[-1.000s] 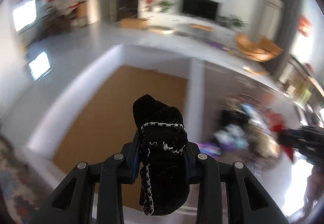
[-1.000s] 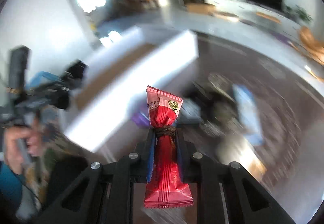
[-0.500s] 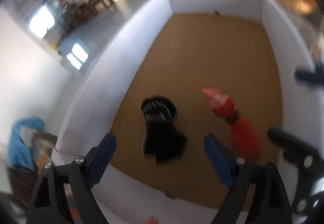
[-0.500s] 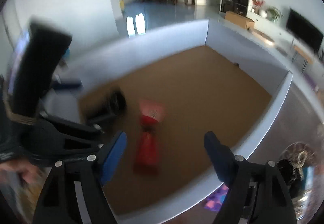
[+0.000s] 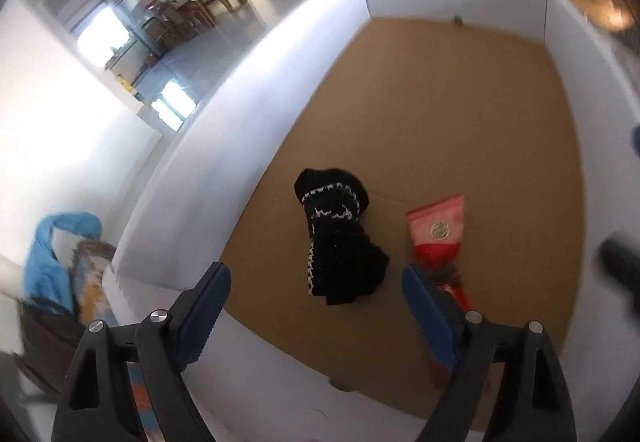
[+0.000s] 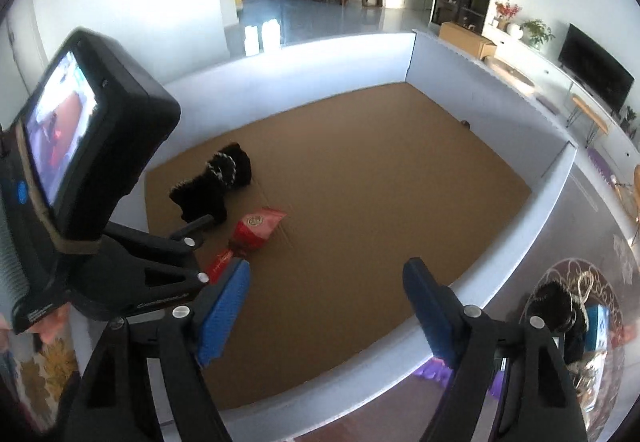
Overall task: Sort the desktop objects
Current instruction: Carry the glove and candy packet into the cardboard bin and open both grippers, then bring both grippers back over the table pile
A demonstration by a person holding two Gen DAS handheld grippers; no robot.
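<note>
A black knitted sock (image 5: 340, 238) with white stitching lies on the brown floor of a white-walled box (image 5: 208, 182). A red snack packet (image 5: 438, 238) lies just right of it, apart from it. My left gripper (image 5: 316, 276) hangs above the sock; its jaws are closing slightly, stand wide and touch nothing. In the right wrist view the sock (image 6: 216, 186) and the packet (image 6: 258, 228) lie at the left of the box (image 6: 320, 66). My right gripper (image 6: 327, 270) is open over bare cardboard, nothing between its fingers. The left device's camera body (image 6: 92, 146) fills the left side.
A pile of loose objects (image 6: 568, 318) sits on the dark table right of the box, with a purple item (image 6: 436, 370) near the box wall. A blue cloth (image 5: 60, 242) hangs outside the box's left wall. Most of the box floor is bare cardboard.
Both grippers opened and let go: the sock and the red packet dropped onto the box floor. Both grippers came over the box and tilted downward.
</note>
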